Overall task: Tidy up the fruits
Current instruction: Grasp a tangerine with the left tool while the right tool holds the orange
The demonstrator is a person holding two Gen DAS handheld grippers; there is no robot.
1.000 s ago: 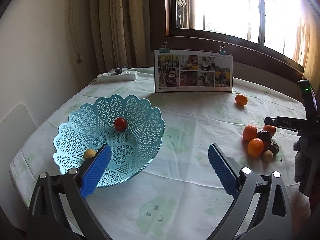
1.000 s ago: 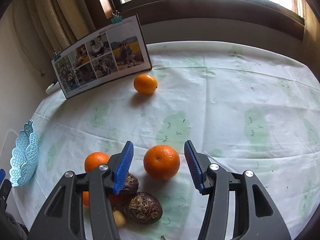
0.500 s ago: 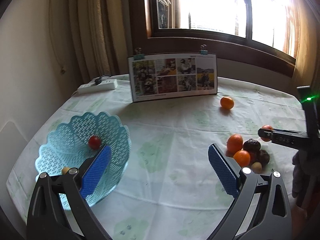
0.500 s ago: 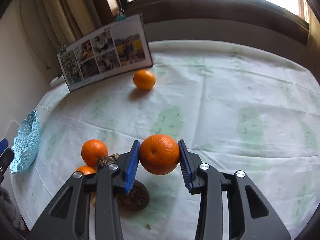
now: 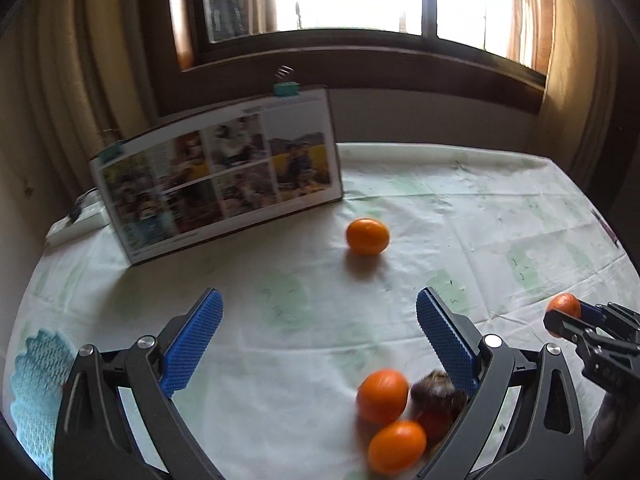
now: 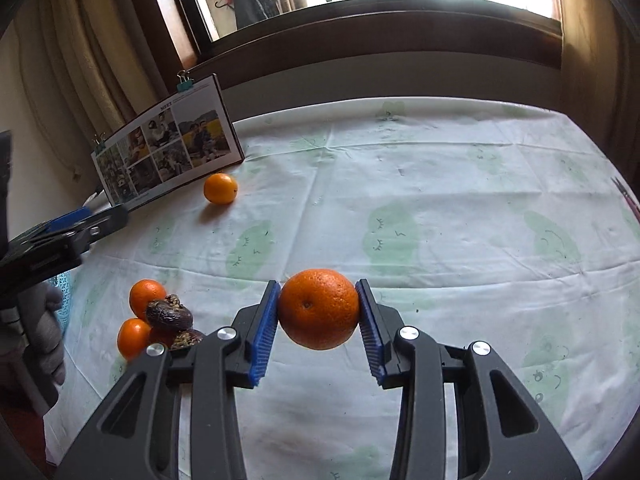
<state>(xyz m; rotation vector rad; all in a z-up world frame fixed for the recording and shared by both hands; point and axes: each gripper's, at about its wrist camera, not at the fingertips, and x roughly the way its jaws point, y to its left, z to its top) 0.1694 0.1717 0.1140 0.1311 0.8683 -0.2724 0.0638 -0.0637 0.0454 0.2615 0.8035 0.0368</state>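
Right gripper [image 6: 318, 314] clamping round orange [image 6: 319, 309], stem dimple facing camera; left gripper [image 5: 318, 344] fingers wide, empty.

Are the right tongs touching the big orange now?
Touching. The right wrist view shows both blue pads of the right tongs pressed against the sides of the orange, with no gap, holding it above the tablecloth.

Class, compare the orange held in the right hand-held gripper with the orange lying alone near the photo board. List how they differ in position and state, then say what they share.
1. The held orange is clamped between the pads of the right hand-held gripper and is off the cloth; the lone orange rests on the tablecloth, untouched.
2. The held orange is near the camera; the lone orange lies far back beside the photo board.
Shared: both are round and orange.
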